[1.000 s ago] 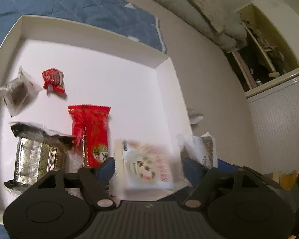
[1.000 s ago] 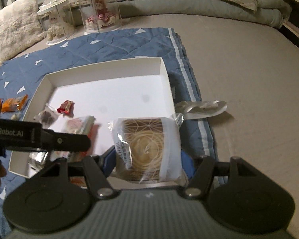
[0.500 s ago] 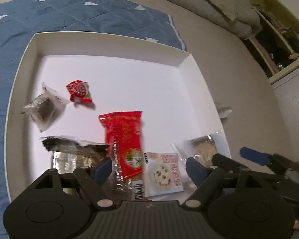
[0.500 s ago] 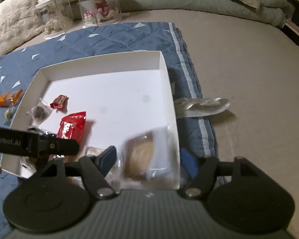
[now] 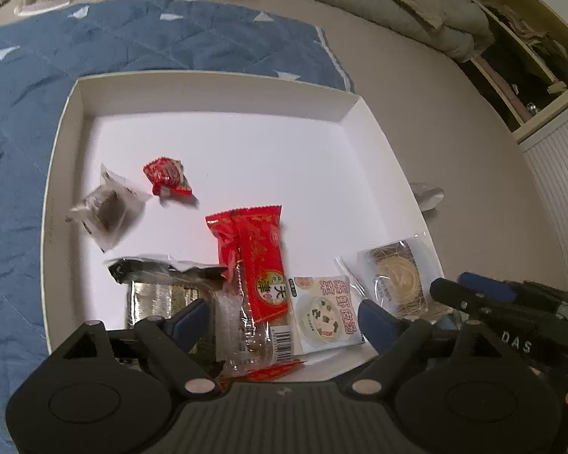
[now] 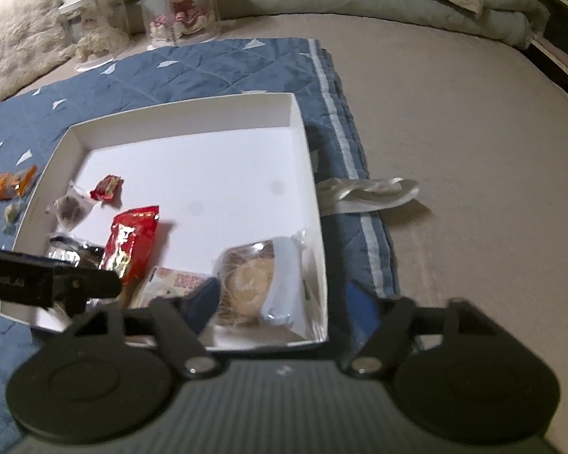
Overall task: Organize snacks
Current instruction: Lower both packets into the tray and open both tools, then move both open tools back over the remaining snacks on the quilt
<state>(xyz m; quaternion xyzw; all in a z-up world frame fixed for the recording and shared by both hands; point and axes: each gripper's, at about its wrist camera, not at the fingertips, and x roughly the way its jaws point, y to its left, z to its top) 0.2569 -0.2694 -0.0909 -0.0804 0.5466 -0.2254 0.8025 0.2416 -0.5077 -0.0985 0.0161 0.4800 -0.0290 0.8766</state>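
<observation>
L gripper [image 5: 284, 316]: jaws apart and just been widening, pressing on nothing. They hang over the near edge of the white box [image 5: 208, 77], above the long red pkt [image 5: 252, 261] and the white soup pkt [image 5: 327, 310]; both lie on the box floor. The silver/black pkt [image 5: 163, 283] lies just L of the red one, by the near-L corner.

R gripper [image 6: 280, 302]: jaws just been closing in, but there's still a gap and the pads clamp nothing. The clear pastry pkt [image 6: 252, 280] lies free in the box's near-R corner, tight to the R wall, between the jaw lines; one blue finger sits inside the box beside it, the other outside the R wall over the blue quilt [image 6: 216, 64].

Near row is packed, so there's little slack along the front wall. Mid L: brown clear-wrap snack [image 5: 106, 208] near the L wall, small red candy [image 5: 166, 178] just beside it. Far half and far-R of the floor are bare white, w/ open room up to the back wall.

Outside: orange pkts [image 6: 9, 185] on the quilt just past the L wall; silver wrapper [image 6: 367, 195] past the R wall, at the quilt's edge on the beige bedding [image 6: 454, 113]. Further back, two clear display cases [image 6: 180, 7] w/ dolls at the quilt's far edge, and a fluffy pillow [image 6: 17, 56] far L.
</observation>
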